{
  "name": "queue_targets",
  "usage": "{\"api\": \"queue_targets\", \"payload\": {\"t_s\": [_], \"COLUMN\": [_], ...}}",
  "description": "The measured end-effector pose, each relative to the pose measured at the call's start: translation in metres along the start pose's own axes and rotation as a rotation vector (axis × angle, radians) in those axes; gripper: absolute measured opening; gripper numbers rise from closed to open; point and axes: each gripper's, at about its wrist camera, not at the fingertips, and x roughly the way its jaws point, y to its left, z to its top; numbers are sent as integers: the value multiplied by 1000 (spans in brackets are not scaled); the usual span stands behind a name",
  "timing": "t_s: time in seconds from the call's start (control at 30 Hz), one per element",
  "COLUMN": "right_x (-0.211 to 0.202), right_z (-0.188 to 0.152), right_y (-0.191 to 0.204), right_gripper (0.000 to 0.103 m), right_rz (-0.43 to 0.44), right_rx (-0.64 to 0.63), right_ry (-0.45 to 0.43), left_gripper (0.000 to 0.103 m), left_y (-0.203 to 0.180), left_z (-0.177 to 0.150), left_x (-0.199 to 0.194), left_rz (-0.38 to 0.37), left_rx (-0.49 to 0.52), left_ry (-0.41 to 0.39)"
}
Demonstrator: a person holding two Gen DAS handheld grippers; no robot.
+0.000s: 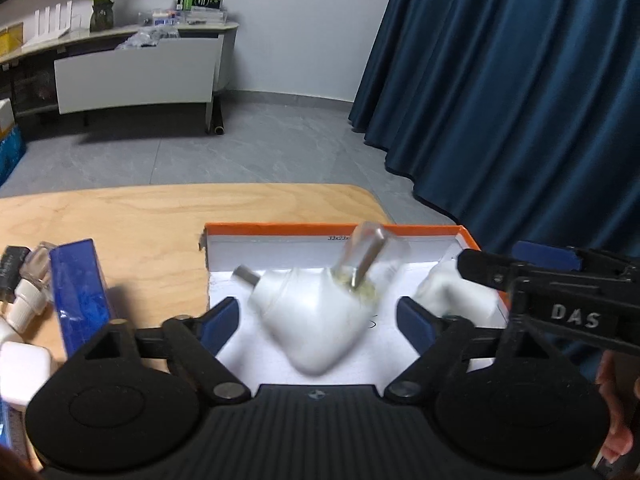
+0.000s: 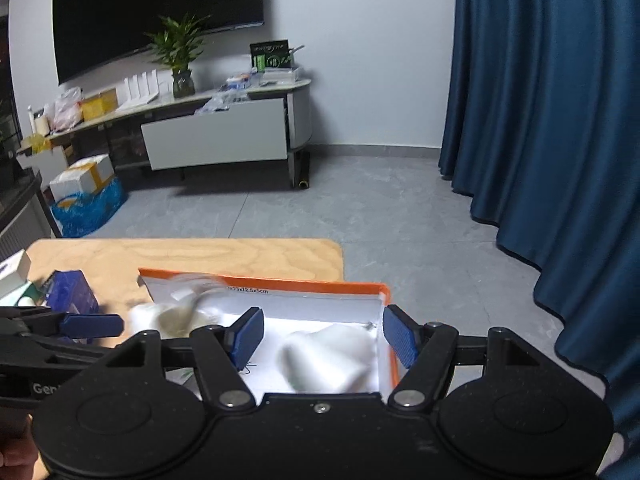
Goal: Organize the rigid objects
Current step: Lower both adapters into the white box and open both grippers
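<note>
An orange box with a white inside (image 1: 336, 229) (image 2: 280, 282) stands on the wooden table. In the left wrist view a white bottle (image 1: 316, 320) and a clear glass bottle (image 1: 368, 256) lie blurred in it. My left gripper (image 1: 318, 316) is open just above them, holding nothing. Another white bottle (image 1: 452, 292) (image 2: 332, 356) lies at the box's right end. My right gripper (image 2: 324, 340) is open above it, empty. The right gripper's arm (image 1: 560, 292) crosses the left view; the left gripper's finger (image 2: 92, 326) shows in the right view.
Left of the box lie a blue packet (image 1: 82, 292) (image 2: 72, 292), small white bottles (image 1: 24, 308), a white block (image 1: 24, 364) and a dark cap (image 1: 10, 268). The table edge (image 1: 372, 200) ends just behind the box. A blue curtain (image 1: 520, 100) hangs to the right.
</note>
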Motion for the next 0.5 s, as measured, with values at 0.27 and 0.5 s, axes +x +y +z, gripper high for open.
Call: {"api": "queue_targets", "payload": {"t_s": [0.27, 0.5], "right_x": [-40, -66], "right_z": [-5, -18], "right_y": [11, 36], "right_gripper": [80, 80], "right_rz": [-8, 41], "right_rx": [15, 35], "right_ry": [-33, -26], "left_gripper": [92, 92], "left_y": [-6, 10], "left_z": [-2, -15], "left_x": [-37, -71], "left_rz": [30, 109], "left_rx": [26, 7], "left_ry": [-30, -22]}}
